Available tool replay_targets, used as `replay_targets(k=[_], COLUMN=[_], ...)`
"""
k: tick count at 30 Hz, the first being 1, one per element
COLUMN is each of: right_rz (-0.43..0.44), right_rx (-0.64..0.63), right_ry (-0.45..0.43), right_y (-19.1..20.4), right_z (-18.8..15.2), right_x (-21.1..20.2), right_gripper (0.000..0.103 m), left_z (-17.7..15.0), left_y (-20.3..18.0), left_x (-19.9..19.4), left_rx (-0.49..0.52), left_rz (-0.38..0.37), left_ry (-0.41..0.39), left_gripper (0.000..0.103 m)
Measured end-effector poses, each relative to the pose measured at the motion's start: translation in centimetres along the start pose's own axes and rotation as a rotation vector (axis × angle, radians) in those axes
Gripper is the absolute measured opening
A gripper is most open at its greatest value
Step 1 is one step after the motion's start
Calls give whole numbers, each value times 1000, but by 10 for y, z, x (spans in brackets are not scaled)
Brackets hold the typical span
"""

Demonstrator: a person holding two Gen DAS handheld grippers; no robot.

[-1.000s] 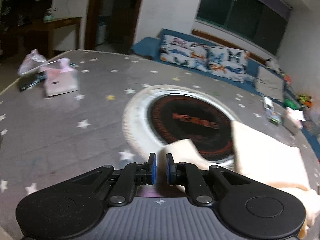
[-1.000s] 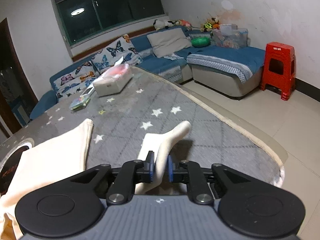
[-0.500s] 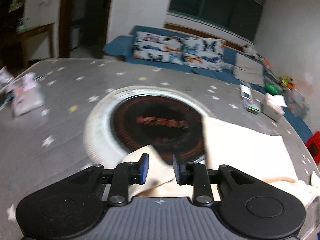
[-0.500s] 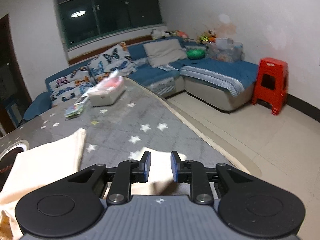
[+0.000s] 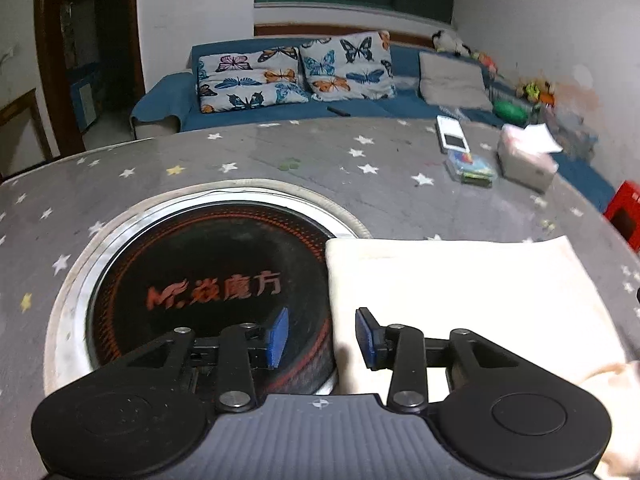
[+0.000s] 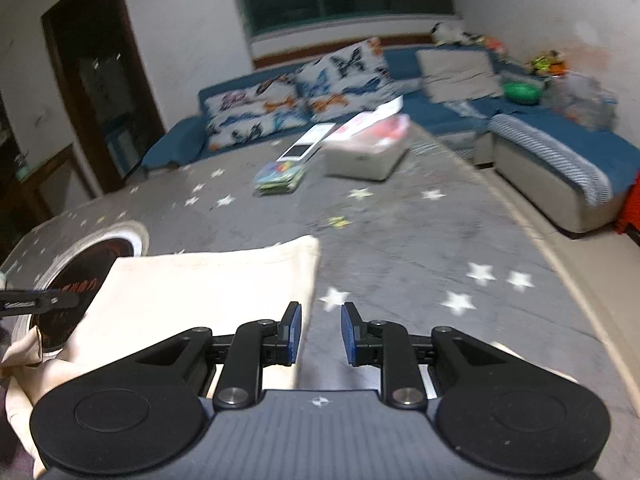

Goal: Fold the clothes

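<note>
My left gripper (image 5: 322,336) gapes over the cream garment's (image 5: 460,292) left edge, holding nothing; my right gripper (image 6: 320,334) is spread just off its right edge. The garment lies flat on the starred tabletop (image 6: 400,248), overlapping the round cooktop (image 5: 208,280); bare cloth stretches rightward

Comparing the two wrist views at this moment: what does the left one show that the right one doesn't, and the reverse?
Only the left view shows the cooktop's full printed face and the left gripper head-on, jaws open. Only the right shows the right gripper, open, and the table edge with floor beyond. Both show the cream garment, the tissue box and the butterfly cushions.
</note>
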State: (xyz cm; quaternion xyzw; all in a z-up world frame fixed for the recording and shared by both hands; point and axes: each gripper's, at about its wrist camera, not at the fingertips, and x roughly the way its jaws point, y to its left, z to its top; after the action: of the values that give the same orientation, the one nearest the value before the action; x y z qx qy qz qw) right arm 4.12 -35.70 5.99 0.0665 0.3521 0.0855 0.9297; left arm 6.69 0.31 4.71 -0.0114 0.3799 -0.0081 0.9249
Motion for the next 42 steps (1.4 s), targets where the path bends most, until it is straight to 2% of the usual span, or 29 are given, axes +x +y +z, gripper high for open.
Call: replay_targets(k=[4,7,10,13,15,19,29,34,37,40,42], right_rz=[26,35,23,15,11,22,65,71,76,98,125], right_rx=[-41,-70,-87,-97,-107,-135,-201,-249,-265,-285,-305], right_ry=[49,82,103,122,133,134,128,126,133,118,109], right_y=[14,22,24,25,26,36,83,105,109,111,113], right_z=[10,16,18,19,21,27,55,69,75,73,68], right_x=[29,49,63,74,80,89,139,167,171,152,132], right_gripper=[21,21,21,21,16,7,6,6,8,10,11], left_z=[5,5,5,5,5,5,32,45,43,35,28], left_y=[-2,-3,-3,-4,-5,0,45,62,65,61,55], left_x=[20,31,38,42,42,44,64,81,76,56,38], left_rx=[12,15,17,29,44,54,11,2,2,16,32], left_rz=[-6,-15,-26,-28,-23,8,114,158,144,104,60], left_ry=[23,46,52,47,38,14,-2,18,20,3,-8], left_gripper=[40,34,26,9,5,4,4,4,8,9,15])
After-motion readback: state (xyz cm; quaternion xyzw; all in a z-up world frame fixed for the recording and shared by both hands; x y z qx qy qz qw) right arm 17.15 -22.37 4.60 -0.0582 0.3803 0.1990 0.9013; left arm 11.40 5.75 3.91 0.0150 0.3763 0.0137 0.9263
